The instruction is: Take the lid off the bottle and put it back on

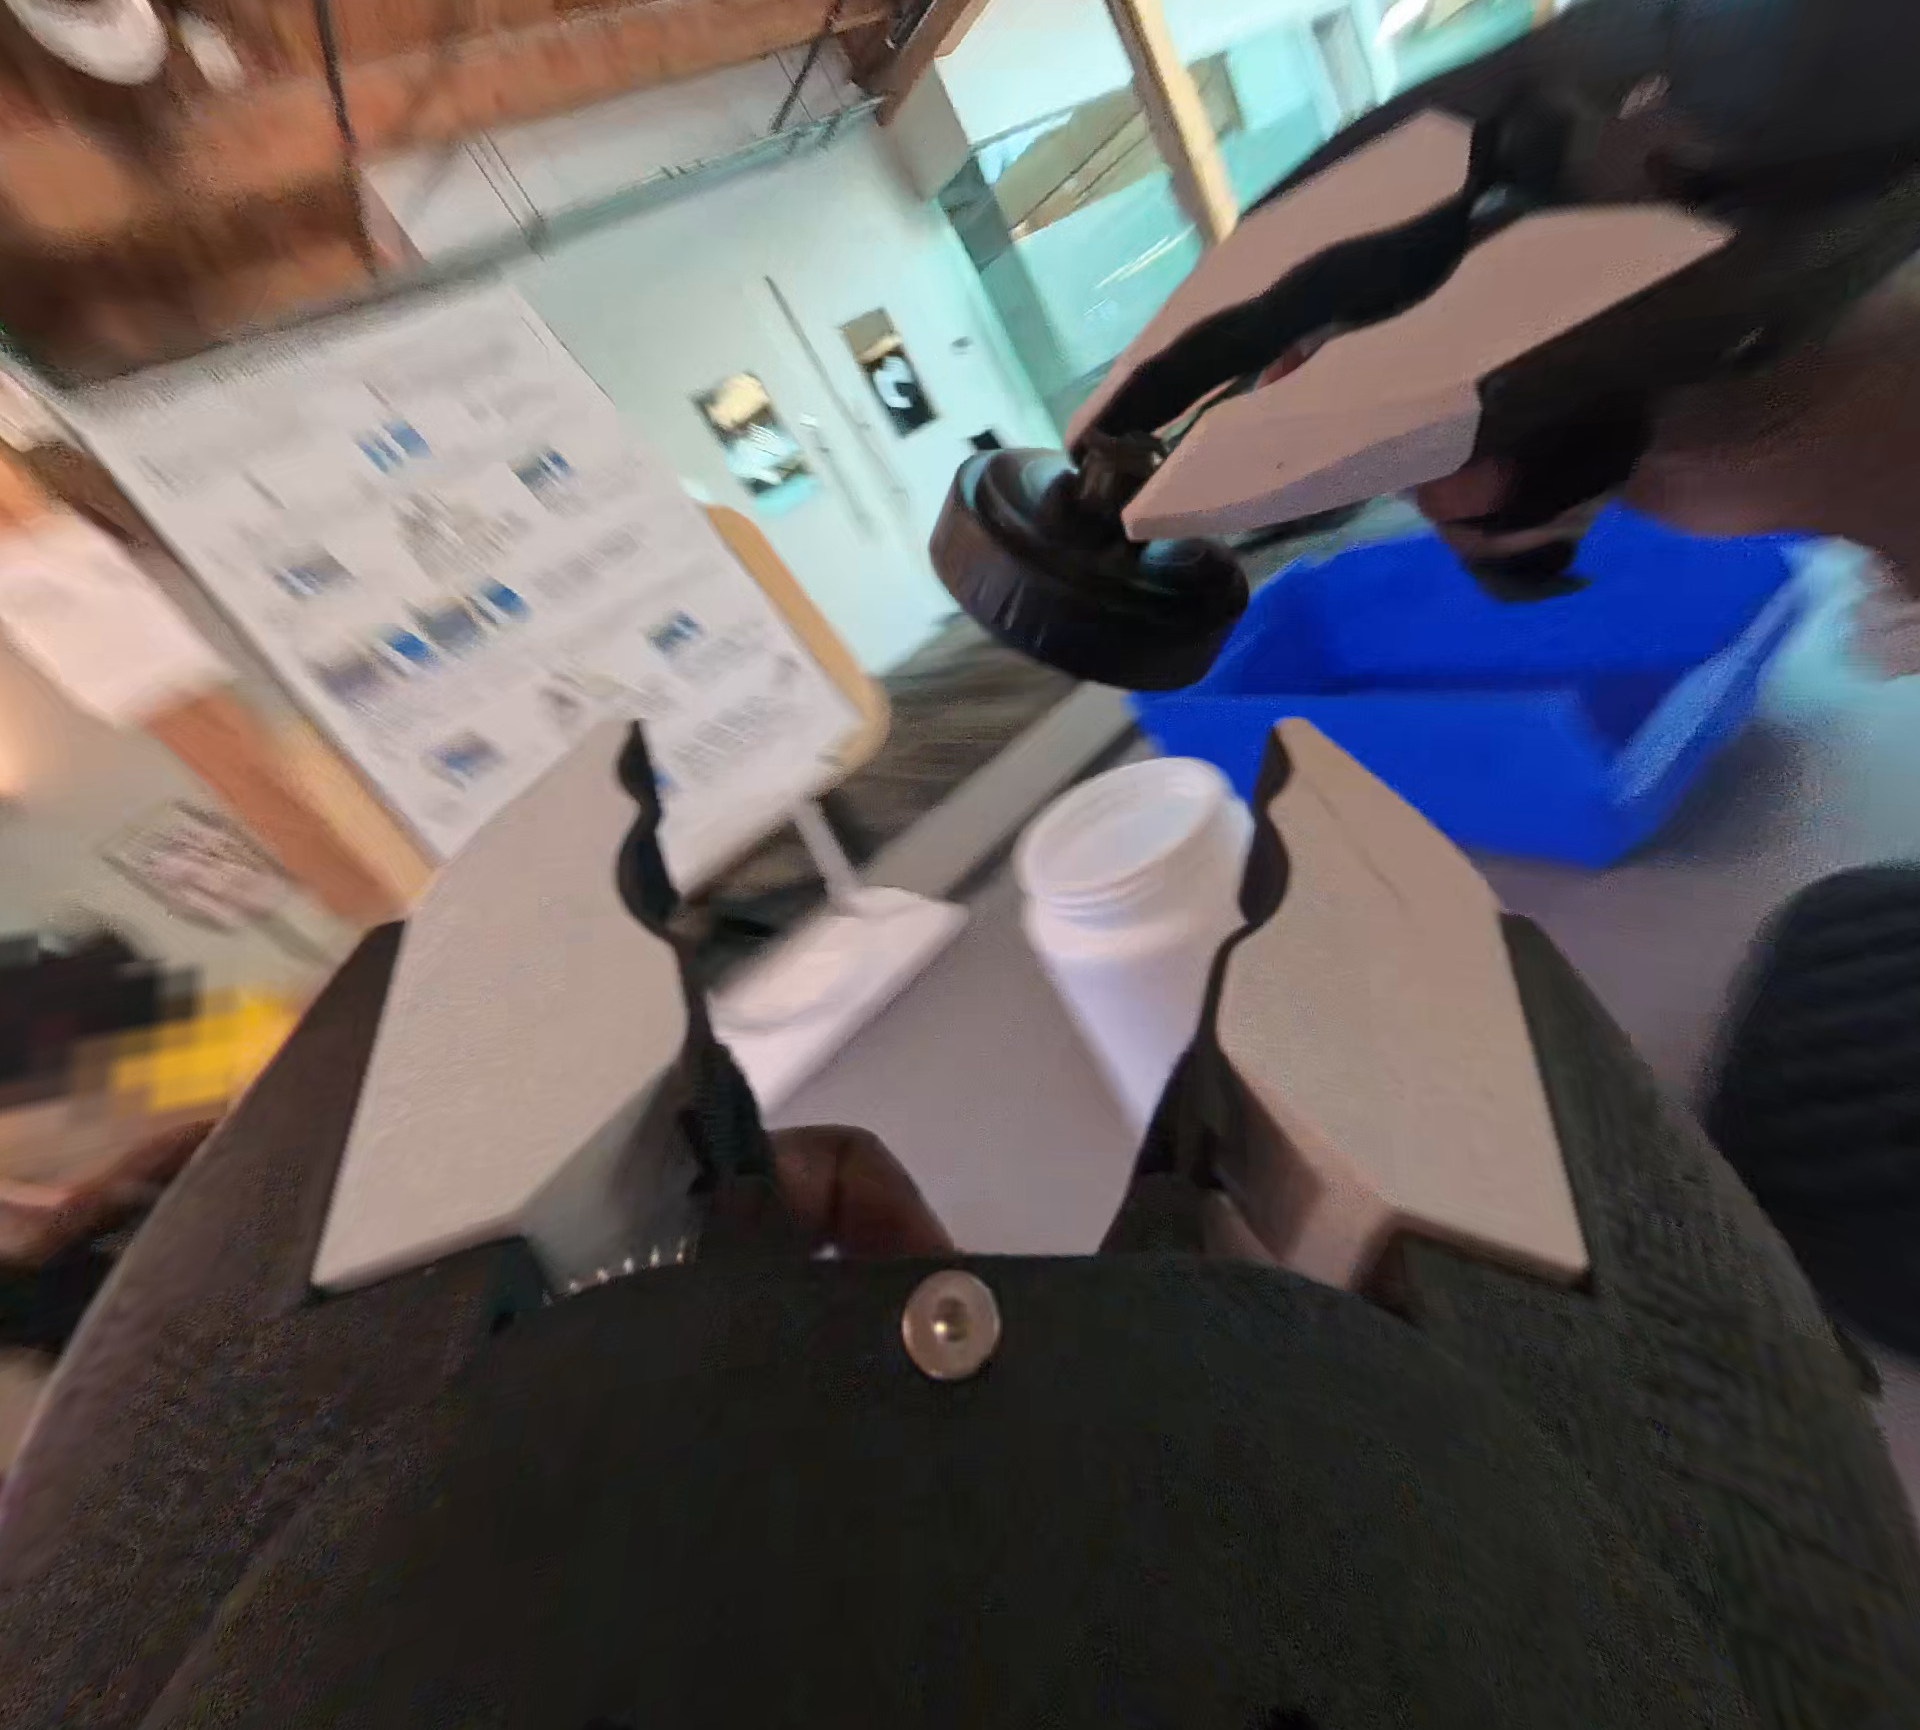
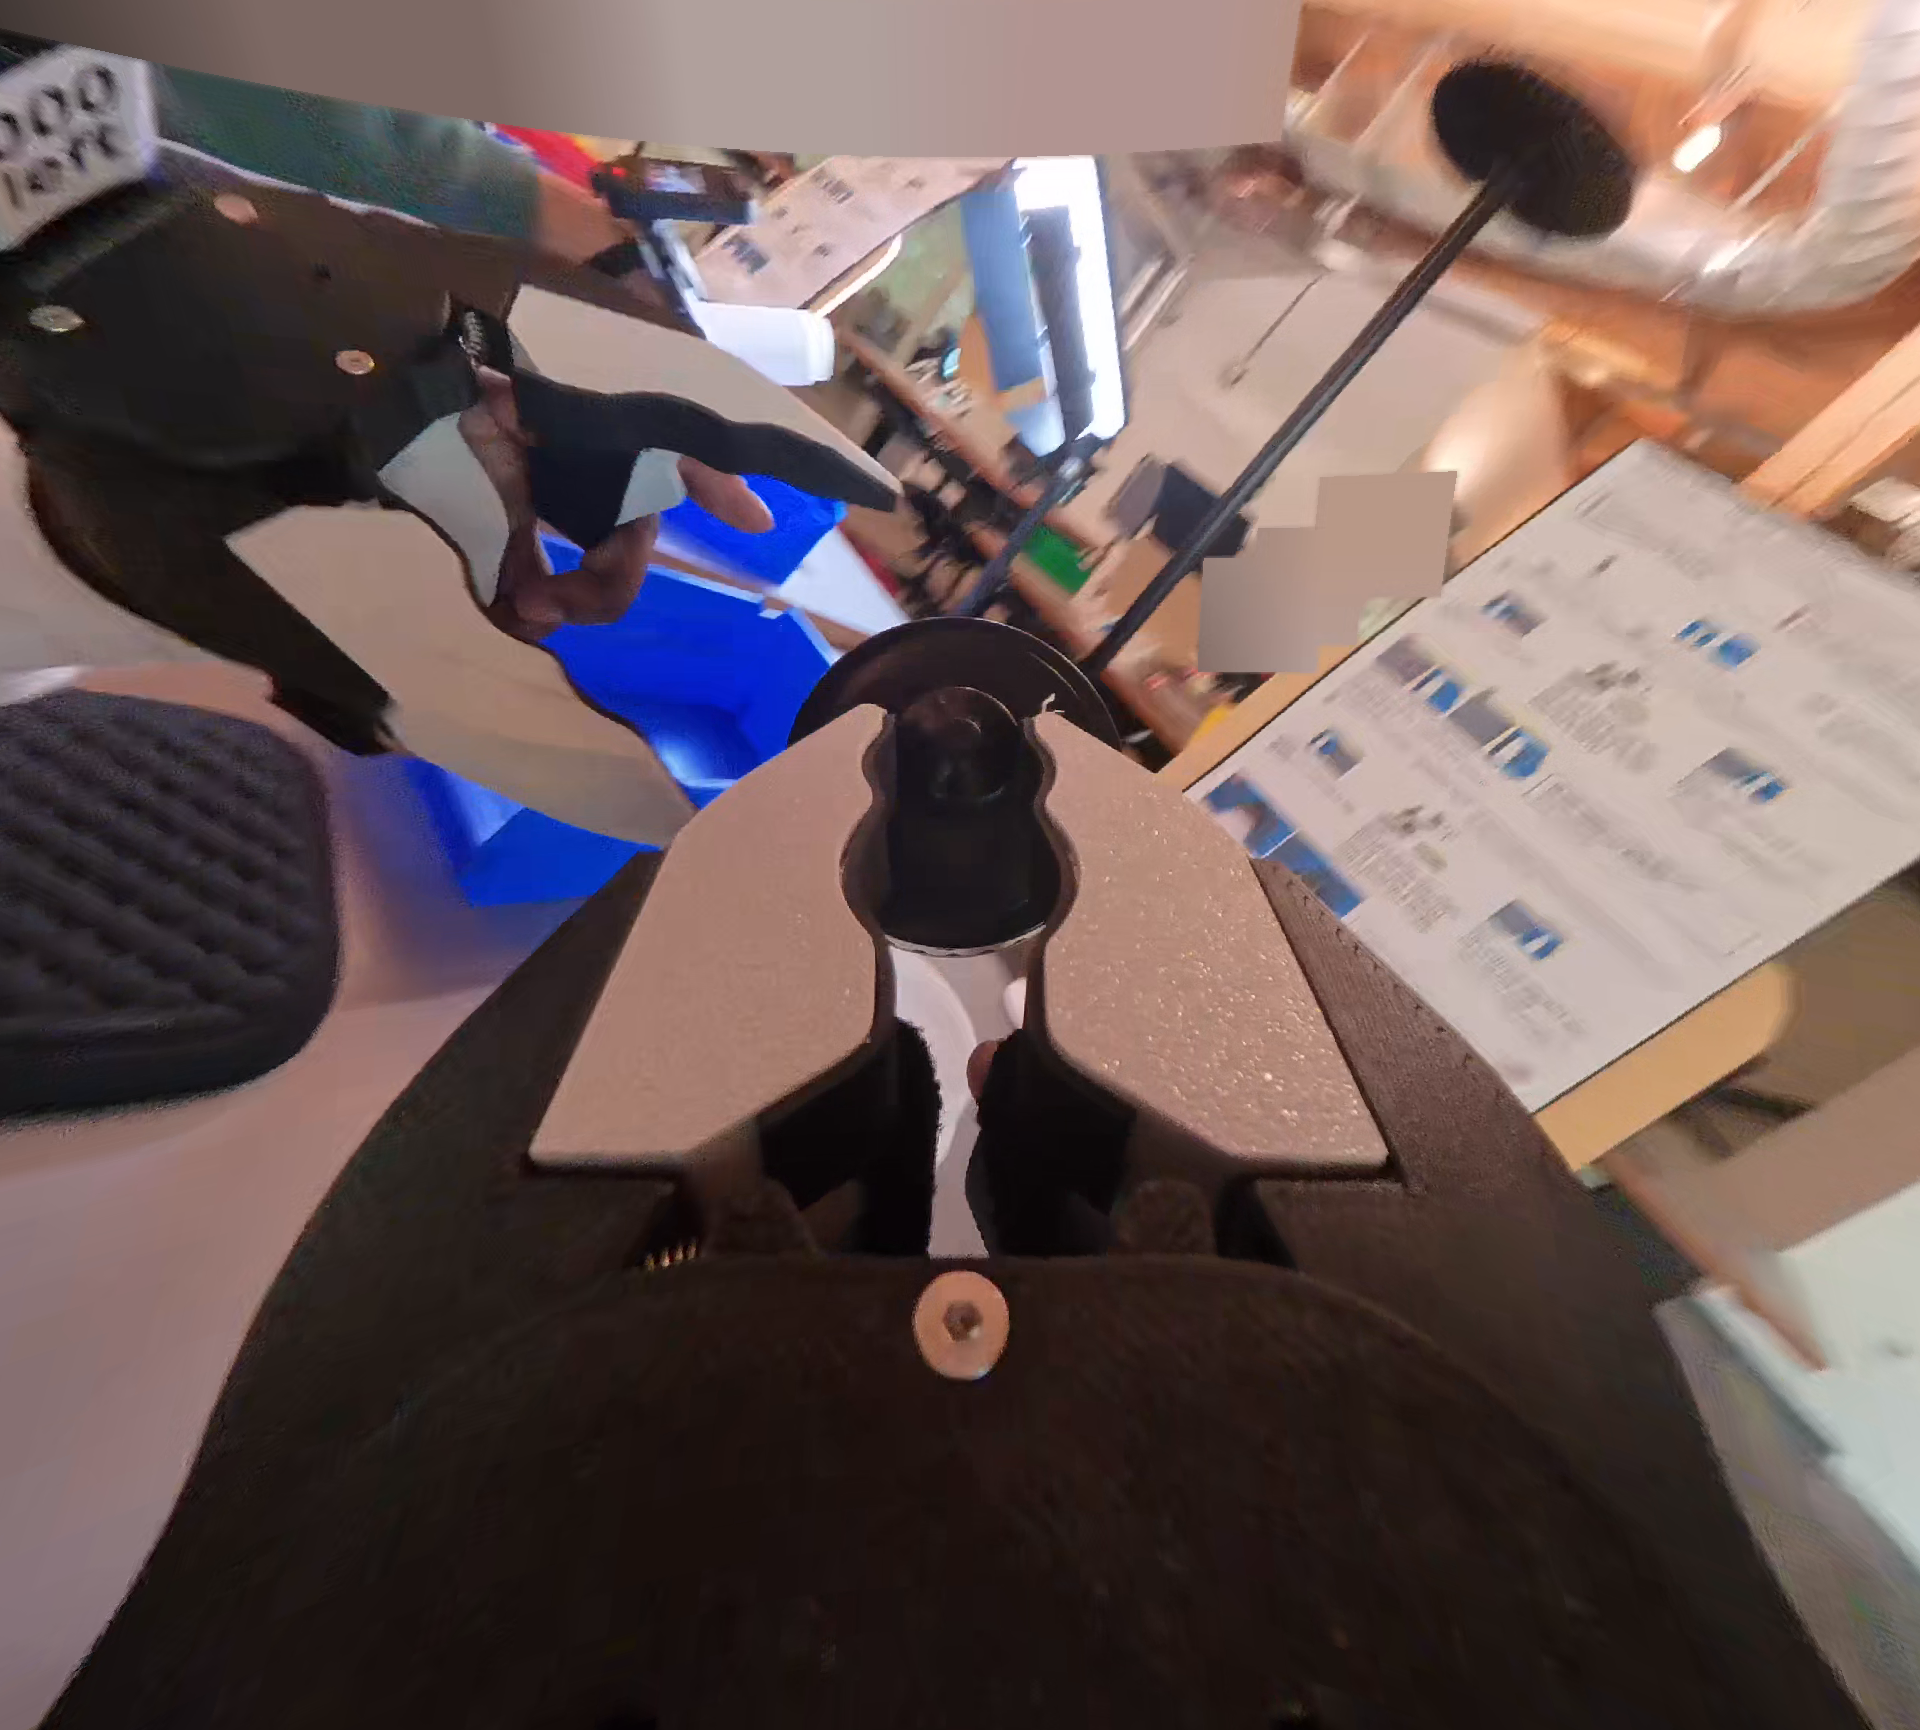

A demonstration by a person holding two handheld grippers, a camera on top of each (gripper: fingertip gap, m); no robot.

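Observation:
A white bottle (image 1: 1127, 891) stands on the grey table with its mouth open. It sits between the fingers of my left gripper (image 1: 961, 735), close against the right finger, which hides part of it. The left gripper's jaws are wide apart and do not clamp the bottle. My right gripper (image 1: 1112, 465) is shut on the knob of the round black lid (image 1: 1081, 568) and holds it in the air just above the bottle mouth. The right wrist view shows this right gripper (image 2: 961, 724) closed around the lid's knob (image 2: 956, 787), and the left gripper (image 2: 779, 667) open at the left.
A blue bin (image 1: 1455, 693) sits on the table behind the bottle and also shows in the right wrist view (image 2: 675, 641). A poster board (image 1: 468, 558) stands to the left. A black textured pad (image 1: 1818, 1109) lies at the right. A black rod stand (image 2: 1527, 153) rises beyond.

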